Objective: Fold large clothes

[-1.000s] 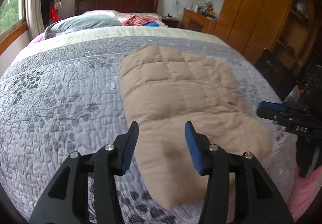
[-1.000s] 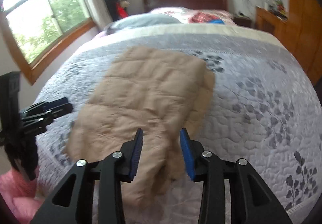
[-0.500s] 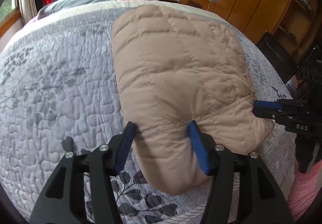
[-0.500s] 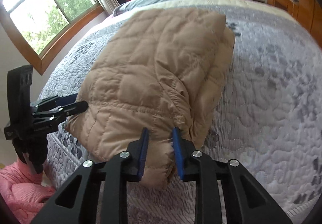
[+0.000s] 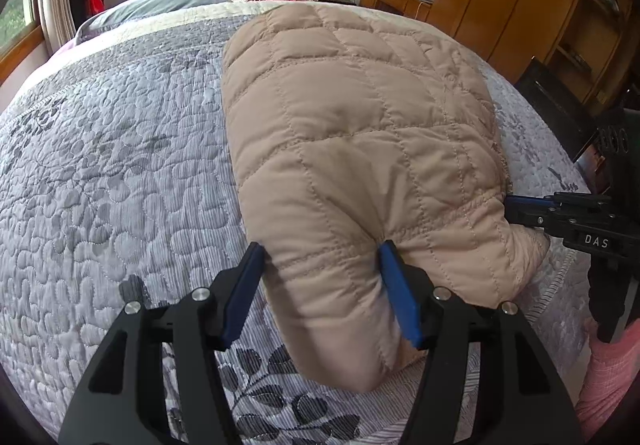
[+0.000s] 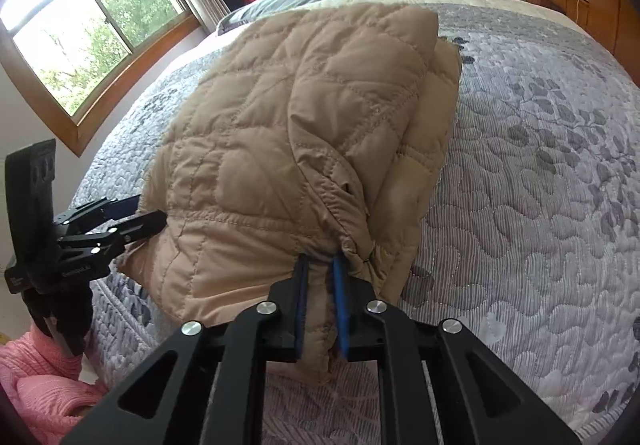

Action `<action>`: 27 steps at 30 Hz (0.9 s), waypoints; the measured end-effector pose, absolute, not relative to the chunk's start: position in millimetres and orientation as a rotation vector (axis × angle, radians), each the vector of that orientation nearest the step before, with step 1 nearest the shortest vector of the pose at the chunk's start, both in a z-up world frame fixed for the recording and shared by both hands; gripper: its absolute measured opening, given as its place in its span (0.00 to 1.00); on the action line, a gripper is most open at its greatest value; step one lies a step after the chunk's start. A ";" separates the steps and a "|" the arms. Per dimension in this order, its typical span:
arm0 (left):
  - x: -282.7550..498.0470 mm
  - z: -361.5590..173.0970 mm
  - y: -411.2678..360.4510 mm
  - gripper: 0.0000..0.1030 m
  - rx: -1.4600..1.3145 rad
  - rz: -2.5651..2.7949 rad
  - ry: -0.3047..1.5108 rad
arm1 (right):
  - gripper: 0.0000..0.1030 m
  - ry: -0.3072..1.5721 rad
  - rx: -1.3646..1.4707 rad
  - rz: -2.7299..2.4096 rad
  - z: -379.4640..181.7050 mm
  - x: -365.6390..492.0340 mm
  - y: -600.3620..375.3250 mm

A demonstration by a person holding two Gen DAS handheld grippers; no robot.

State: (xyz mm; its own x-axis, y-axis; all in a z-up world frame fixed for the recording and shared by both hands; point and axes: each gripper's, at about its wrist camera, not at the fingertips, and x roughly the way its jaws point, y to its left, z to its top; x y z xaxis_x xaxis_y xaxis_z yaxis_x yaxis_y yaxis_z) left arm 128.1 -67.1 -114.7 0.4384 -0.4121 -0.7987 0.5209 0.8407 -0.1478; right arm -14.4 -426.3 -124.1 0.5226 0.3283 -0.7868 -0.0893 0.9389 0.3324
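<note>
Both grippers tilted down at jacket [image 5: 360, 149] hem | R [image 6: 320, 285] jaws just closed, pinching hem | L [image 5: 322, 277] jaws just widened, astride a fold

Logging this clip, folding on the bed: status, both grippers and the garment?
Right gripper just closed, pinching the tan quilted jacket at its near edge. Left gripper straddles the other near corner, jaws wide, opened further. Nothing in the way on the bedspread.

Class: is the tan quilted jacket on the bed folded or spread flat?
Folded: the jacket lies doubled, with a second layer showing under its right edge.
</note>
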 end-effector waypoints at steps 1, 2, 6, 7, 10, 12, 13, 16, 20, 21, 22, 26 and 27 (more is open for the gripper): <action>127.2 -111.9 -66.4 0.58 0.127 -0.587 0.951 | 0.18 0.981 0.272 0.261 -119.5 -17.0 -427.9; 127.4 -107.6 -64.2 0.58 0.121 -0.596 0.948 | 0.24 0.972 0.284 0.269 -115.5 -18.7 -429.3; 139.3 -90.3 -50.2 0.67 0.049 -0.642 0.955 | 0.56 0.907 0.365 0.309 -95.8 -25.5 -446.7; 143.9 -88.8 -47.4 0.70 0.035 -0.652 0.960 | 0.66 0.891 0.371 0.295 -91.1 -24.9 -451.1; 166.8 -90.5 -36.8 0.75 -0.025 -0.696 1.009 | 0.76 0.885 0.395 0.270 -88.7 -20.6 -467.7; 185.6 -99.6 -30.0 0.76 -0.080 -0.729 1.064 | 0.77 0.907 0.462 0.306 -96.7 -13.1 -478.3; 191.4 -103.7 -28.5 0.76 -0.103 -0.742 1.085 | 0.78 0.918 0.498 0.330 -101.6 -10.0 -482.8; 214.0 -121.2 -22.9 0.79 -0.199 -0.785 1.151 | 0.80 0.957 0.593 0.381 -121.7 3.7 -494.1; 237.6 -146.9 -24.5 0.83 -0.333 -0.878 1.242 | 0.82 0.998 0.685 0.419 -148.4 20.4 -502.2; 241.7 -151.8 -26.7 0.83 -0.349 -0.901 1.257 | 0.82 1.005 0.700 0.430 -152.9 23.5 -502.7; 243.7 -155.2 -28.6 0.84 -0.357 -0.913 1.264 | 0.83 1.011 0.718 0.448 -158.4 27.4 -503.1; 251.3 -166.2 -43.9 0.87 -0.382 -0.981 1.284 | 0.86 1.025 0.754 0.501 -173.7 42.6 -503.5; 252.5 -167.9 -49.3 0.87 -0.382 -0.996 1.287 | 0.86 1.029 0.753 0.509 -175.6 44.5 -501.8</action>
